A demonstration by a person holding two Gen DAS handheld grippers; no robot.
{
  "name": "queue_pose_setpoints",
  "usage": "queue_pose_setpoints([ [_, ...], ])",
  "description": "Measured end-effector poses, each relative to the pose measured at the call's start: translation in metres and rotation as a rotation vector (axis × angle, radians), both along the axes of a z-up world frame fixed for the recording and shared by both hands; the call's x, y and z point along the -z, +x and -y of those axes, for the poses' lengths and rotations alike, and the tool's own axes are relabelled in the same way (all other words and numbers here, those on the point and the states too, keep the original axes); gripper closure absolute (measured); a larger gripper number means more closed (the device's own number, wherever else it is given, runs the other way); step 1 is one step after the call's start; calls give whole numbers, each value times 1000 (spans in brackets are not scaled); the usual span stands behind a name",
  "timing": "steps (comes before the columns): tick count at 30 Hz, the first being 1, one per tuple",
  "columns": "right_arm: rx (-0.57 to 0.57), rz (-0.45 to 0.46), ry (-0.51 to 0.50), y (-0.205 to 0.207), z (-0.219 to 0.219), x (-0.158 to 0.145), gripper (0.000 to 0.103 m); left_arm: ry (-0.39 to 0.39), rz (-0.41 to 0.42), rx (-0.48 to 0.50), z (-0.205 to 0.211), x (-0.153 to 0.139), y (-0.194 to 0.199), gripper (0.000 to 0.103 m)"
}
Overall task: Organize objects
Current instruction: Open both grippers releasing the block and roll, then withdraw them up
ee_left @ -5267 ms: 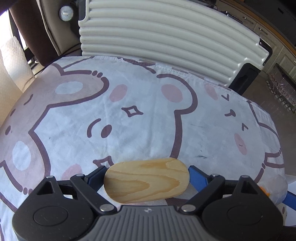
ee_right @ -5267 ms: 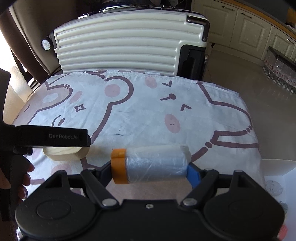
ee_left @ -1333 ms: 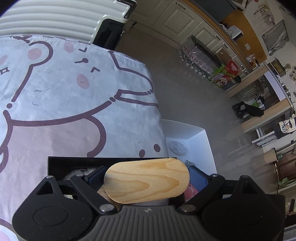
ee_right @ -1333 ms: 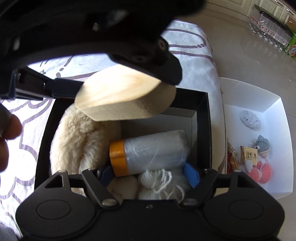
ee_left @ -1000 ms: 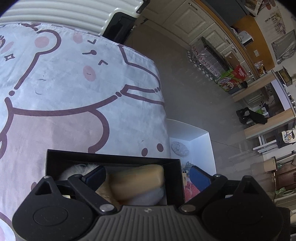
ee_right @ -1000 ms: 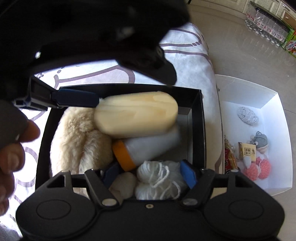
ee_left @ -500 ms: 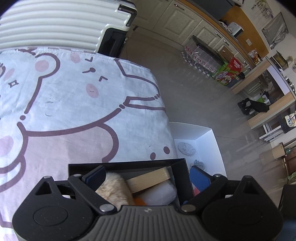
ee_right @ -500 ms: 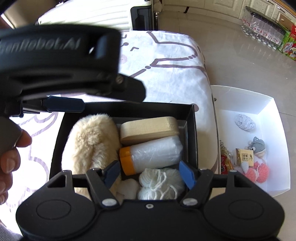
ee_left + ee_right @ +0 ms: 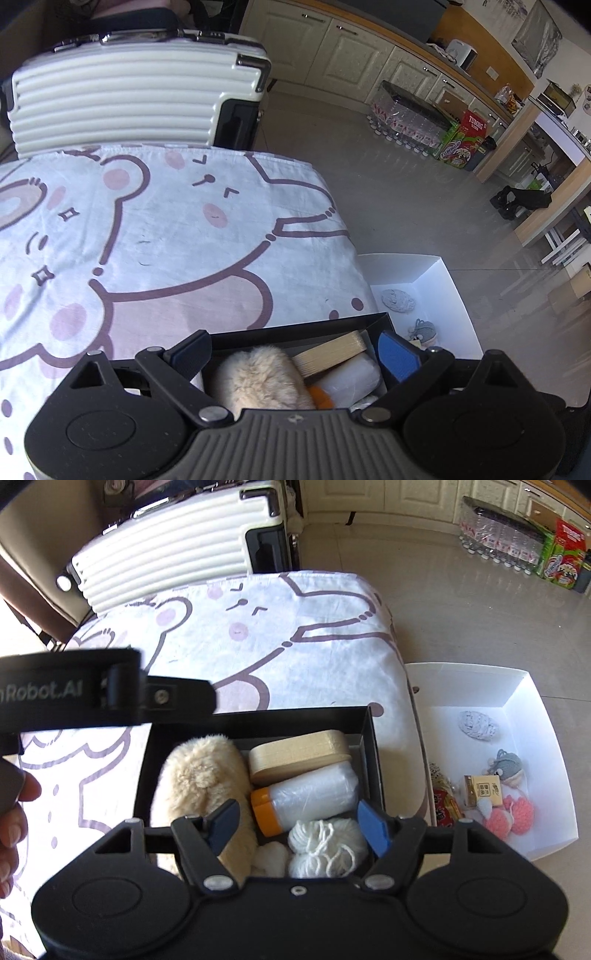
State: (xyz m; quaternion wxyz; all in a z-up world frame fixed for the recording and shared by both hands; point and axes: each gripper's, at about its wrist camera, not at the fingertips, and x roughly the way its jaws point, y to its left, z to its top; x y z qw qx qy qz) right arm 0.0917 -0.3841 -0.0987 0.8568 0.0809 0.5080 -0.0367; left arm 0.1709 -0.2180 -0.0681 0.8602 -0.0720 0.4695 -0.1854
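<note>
Beyond a bear-print cloth [image 9: 280,642], a white suitcase [image 9: 177,546]; beside the cloth's edge, a white tray [image 9: 517,686] of small toys. On the cloth, a black box [image 9: 373,746] packed with a fluffy toy [image 9: 195,771], wooden block [image 9: 299,760], wrapped roll [image 9: 314,794] and white yarn [image 9: 325,845]. Above the box, left gripper [image 9: 295,350] and right gripper [image 9: 297,823], both spread wide and empty.

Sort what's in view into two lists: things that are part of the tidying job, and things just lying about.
Part of the job:
black box
wooden block
plastic-wrapped roll
fluffy plush
white yarn
left gripper and right gripper, both open and empty

Lying about:
white suitcase
white tray of small toys
bottle packs
</note>
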Motion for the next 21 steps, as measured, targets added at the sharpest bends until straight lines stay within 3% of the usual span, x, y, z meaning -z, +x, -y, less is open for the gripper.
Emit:
queue_pose_setpoints([
  [21, 76, 152, -4, -66, -20, -70, 29, 164, 135, -13, -52, -56, -67, 6],
])
